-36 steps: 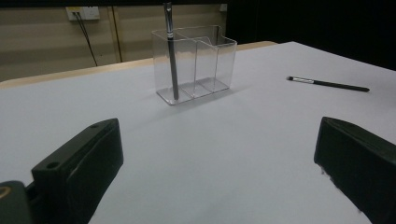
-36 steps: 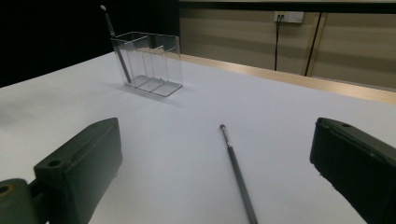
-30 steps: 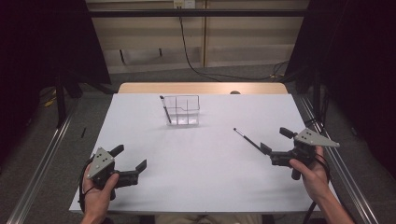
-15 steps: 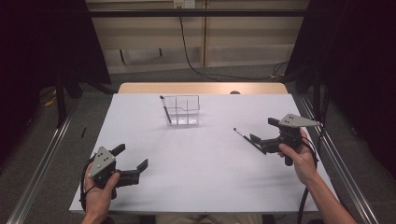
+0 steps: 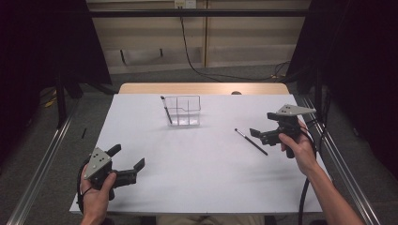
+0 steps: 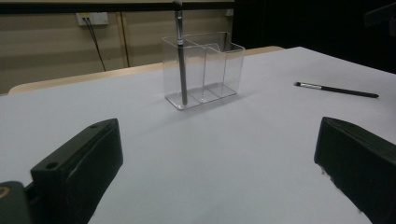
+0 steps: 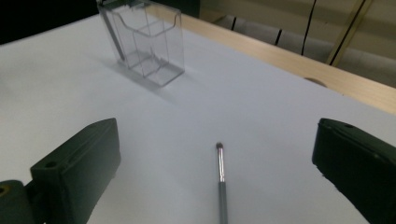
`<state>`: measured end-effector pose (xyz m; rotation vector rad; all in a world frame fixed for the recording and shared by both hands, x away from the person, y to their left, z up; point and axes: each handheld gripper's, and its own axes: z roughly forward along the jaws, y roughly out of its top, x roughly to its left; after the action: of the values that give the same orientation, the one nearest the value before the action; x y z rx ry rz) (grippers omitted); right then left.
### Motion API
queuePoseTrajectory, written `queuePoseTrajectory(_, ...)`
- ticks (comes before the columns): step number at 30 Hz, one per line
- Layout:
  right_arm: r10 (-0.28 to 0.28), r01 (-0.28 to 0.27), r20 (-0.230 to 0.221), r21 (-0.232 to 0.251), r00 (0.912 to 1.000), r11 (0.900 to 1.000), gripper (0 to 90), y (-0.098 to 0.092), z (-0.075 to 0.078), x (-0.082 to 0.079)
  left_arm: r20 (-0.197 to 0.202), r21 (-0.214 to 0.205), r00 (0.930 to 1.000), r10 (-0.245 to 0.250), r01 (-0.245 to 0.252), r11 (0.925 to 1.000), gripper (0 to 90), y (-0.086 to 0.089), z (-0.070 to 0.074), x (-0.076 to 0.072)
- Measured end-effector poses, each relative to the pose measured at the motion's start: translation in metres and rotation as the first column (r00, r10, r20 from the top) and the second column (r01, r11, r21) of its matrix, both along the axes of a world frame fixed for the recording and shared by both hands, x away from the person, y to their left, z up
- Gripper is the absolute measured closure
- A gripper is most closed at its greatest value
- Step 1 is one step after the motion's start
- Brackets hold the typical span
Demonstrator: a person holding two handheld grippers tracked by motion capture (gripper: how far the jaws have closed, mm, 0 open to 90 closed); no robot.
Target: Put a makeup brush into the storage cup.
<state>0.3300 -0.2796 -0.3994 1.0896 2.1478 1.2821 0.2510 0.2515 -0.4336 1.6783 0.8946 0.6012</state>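
A clear plastic organizer [image 5: 184, 111] with several compartments stands at the far middle of the white table [image 5: 202, 168]. A dark makeup brush [image 5: 165, 110] stands upright in its left compartment. A second brush [image 5: 251, 141] lies flat on the table to the right. My right gripper [image 5: 262, 124] hovers open just right of that brush. In the right gripper view the brush [image 7: 220, 182] lies between the wide jaws, tip toward the organizer [image 7: 142, 39]. My left gripper [image 5: 127, 156] stands open near the front left, empty, facing the organizer [image 6: 204, 70] and the lying brush [image 6: 336, 89].
A wooden strip [image 5: 202, 88] runs along the table's far edge. Metal rails [image 5: 42, 164] flank both sides of the table. Cables [image 5: 197, 56] hang on the wall behind. The white surface between the two grippers is bare.
My right gripper has moved forward and to the left, closing in on the brush that lies on the table. The left gripper and both brushes have stayed put.
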Motion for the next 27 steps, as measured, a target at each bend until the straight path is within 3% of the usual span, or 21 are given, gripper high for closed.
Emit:
queuePoseTrajectory(4,0.018,-0.02,-0.034,-0.065,0.9992,0.9977,3.5,0.002,0.002,0.006,-0.003,-0.004,1.0,0.006,-0.006,1.0,1.1,0.002,0.0,0.001)
queuePoseTrajectory(6,0.028,-0.033,-0.067,-0.075,0.9974,0.9966,3.6,0.002,0.002,0.01,-0.003,-0.004,1.0,-0.001,0.001,1.0,1.1,0.002,0.0,0.001)
queuePoseTrajectory(11,0.04,-0.064,-0.163,-0.15,0.9859,0.9865,5.6,0.005,0.0,0.018,-0.009,0.002,0.9999,-0.01,0.01,1.0,1.1,0.0,-0.001,0.001)
queuePoseTrajectory(15,0.045,-0.093,-0.25,-0.185,0.9671,0.9782,6.7,0.005,-0.001,0.025,-0.006,0.013,0.9999,-0.014,0.014,0.9998,1.1,0.0,-0.001,0.001)
queuePoseTrajectory(19,0.054,-0.129,-0.304,-0.232,0.951,0.9641,5.5,0.005,-0.003,0.03,-0.007,0.009,0.9999,-0.01,0.01,0.9999,1.2,0.0,-0.002,0.001)
queuePoseTrajectory(21,0.071,-0.156,-0.34,-0.23,0.9379,0.9606,4.3,0.005,-0.004,0.032,-0.006,0.013,0.9999,-0.011,0.011,0.9999,1.1,0.0,-0.001,0.002)
queuePoseTrajectory(27,0.053,-0.198,-0.436,-0.293,0.8981,0.9354,9.8,0.01,-0.008,0.04,-0.006,0.016,1.0,-0.007,0.008,0.9999,1.2,-0.001,-0.001,0.004)
